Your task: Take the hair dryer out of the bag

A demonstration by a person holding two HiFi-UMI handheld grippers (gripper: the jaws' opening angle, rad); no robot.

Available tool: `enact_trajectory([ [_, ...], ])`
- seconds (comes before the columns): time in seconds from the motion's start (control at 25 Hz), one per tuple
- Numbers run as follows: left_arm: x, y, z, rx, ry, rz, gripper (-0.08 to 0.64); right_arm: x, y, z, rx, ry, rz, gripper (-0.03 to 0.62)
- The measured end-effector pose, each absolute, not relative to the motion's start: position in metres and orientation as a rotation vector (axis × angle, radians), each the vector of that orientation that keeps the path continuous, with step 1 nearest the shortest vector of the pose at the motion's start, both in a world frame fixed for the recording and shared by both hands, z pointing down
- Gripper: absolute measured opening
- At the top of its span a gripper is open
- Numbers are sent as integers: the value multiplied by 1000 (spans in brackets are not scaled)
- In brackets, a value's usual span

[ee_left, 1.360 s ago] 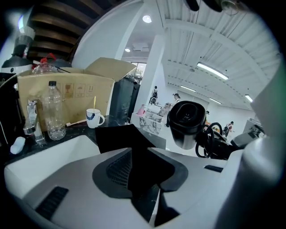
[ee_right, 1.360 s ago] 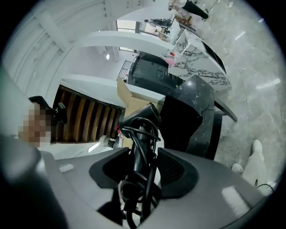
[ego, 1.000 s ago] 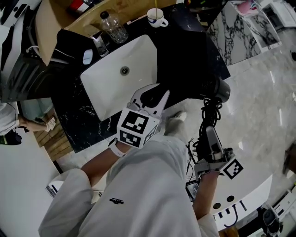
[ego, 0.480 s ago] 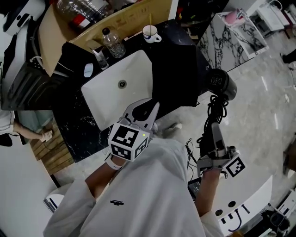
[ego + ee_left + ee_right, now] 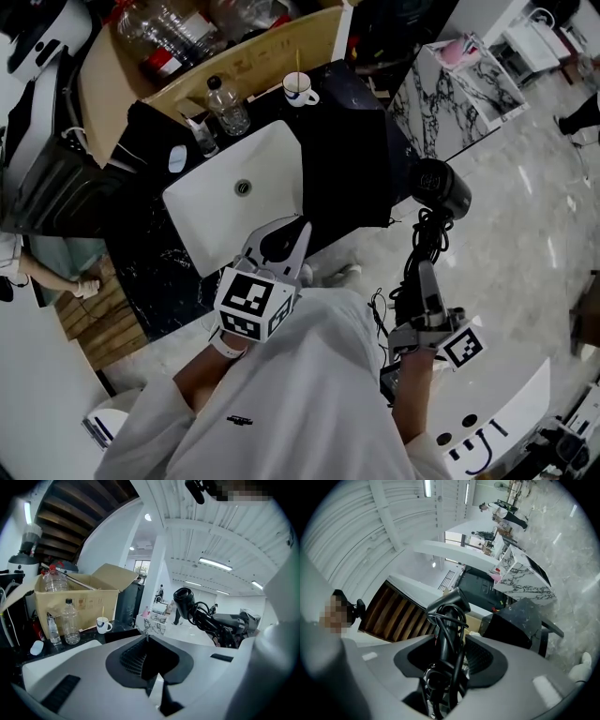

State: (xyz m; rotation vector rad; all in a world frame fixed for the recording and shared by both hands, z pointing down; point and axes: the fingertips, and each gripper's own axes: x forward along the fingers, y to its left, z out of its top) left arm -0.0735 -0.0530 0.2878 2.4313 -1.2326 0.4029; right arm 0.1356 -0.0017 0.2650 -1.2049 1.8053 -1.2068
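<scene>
A black hair dryer (image 5: 439, 187) hangs over the marble floor to the right of the black counter (image 5: 361, 159), its cord wound round its handle. My right gripper (image 5: 424, 274) is shut on that handle, with the dryer's head beyond the jaws. In the right gripper view the handle and cord (image 5: 449, 620) fill the gap between the jaws of the right gripper (image 5: 452, 641). My left gripper (image 5: 298, 230) is over the counter's front edge near the sink; its jaws have just been closing and now meet with nothing between them. The left gripper view shows the hair dryer (image 5: 183, 600) to the right. I cannot make out a bag.
A white sink (image 5: 216, 202) is set in the counter. Behind it stand a plastic bottle (image 5: 228, 111), a mug (image 5: 298, 89) and a cardboard box (image 5: 234, 56). A marble-patterned block (image 5: 450, 84) stands at the back right. A white stand (image 5: 487, 422) is at bottom right.
The left gripper's jaws have come together from a wide spread. Both grippers have risen a little, the right one still carrying the hair dryer.
</scene>
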Motion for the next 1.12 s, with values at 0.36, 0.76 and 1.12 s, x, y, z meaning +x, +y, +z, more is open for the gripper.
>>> enact_trajectory([
  [0.36,-69,-43,284,2448,-1195,385,17,137,1,264,-1213,1792,-1187,212],
  [0.76,-61,-34,286,2450,-1180,407,17,149,7,263,-1184,1775,-1198,212],
  [1.12,-51,-32,282,2485,-1137,406,17,153,9,260,-1220,1841,-1196,212],
])
